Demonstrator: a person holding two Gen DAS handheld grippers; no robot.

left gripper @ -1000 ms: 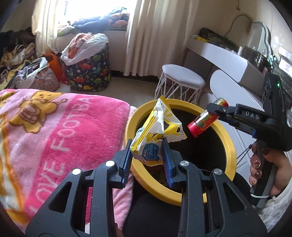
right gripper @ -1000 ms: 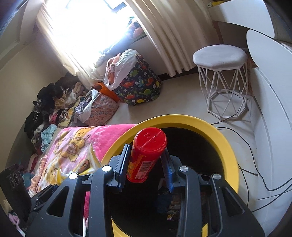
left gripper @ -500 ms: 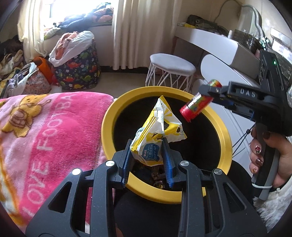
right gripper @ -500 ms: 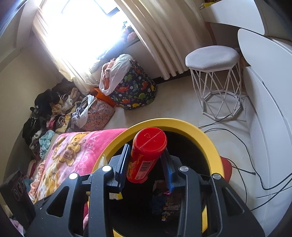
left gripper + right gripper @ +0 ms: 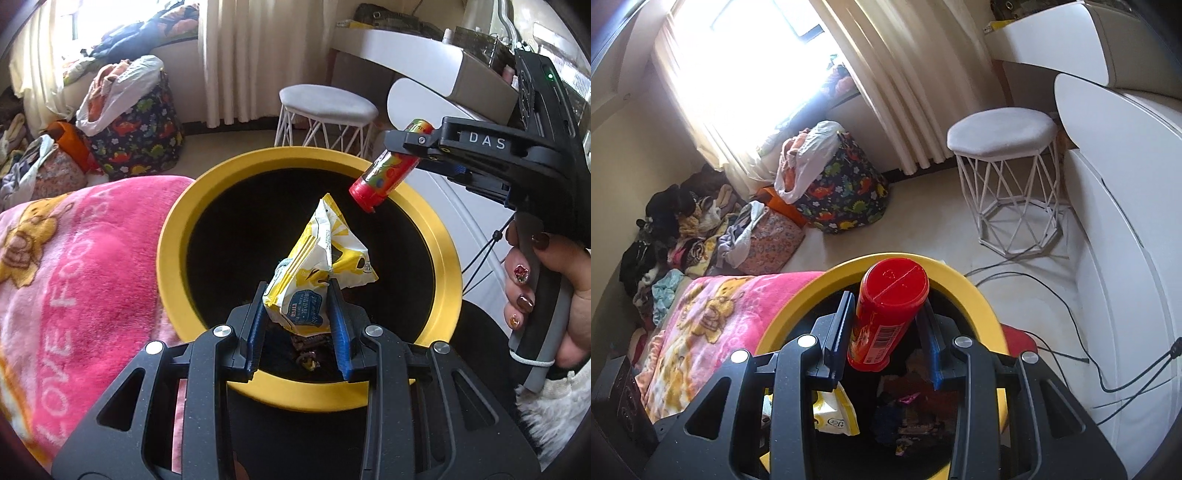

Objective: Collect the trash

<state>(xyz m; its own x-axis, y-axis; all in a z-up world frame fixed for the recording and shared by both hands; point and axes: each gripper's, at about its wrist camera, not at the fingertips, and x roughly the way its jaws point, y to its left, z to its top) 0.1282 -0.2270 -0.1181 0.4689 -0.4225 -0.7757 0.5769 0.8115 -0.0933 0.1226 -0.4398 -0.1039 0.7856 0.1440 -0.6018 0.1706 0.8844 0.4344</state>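
My left gripper point(image 5: 296, 301) is shut on a crumpled yellow-and-white snack wrapper point(image 5: 321, 266), held over the mouth of a black bin with a yellow rim point(image 5: 177, 229). In the left wrist view my right gripper point(image 5: 402, 155) reaches in from the right, a hand point(image 5: 543, 280) on its handle, shut on a red tube can point(image 5: 384, 179) that tilts down over the bin's far right rim. In the right wrist view that can point(image 5: 886, 314) stands between the blue pads of the right gripper point(image 5: 886, 328) above the bin rim point(image 5: 982, 306). Loose trash point(image 5: 908, 417) lies inside the bin.
A pink blanket point(image 5: 66, 266) lies against the bin's left side. A white wire-frame stool point(image 5: 327, 110) stands beyond it, a white curved desk point(image 5: 424, 51) to the right. A dinosaur-print bag point(image 5: 136, 129) and heaps of clothes point(image 5: 676, 236) line the window wall. Cables point(image 5: 1063, 306) cross the floor.
My left gripper has moved with the wrapper from the bin's near-left rim to over its opening. The right gripper has tilted a little with its can, which stays over the far rim.
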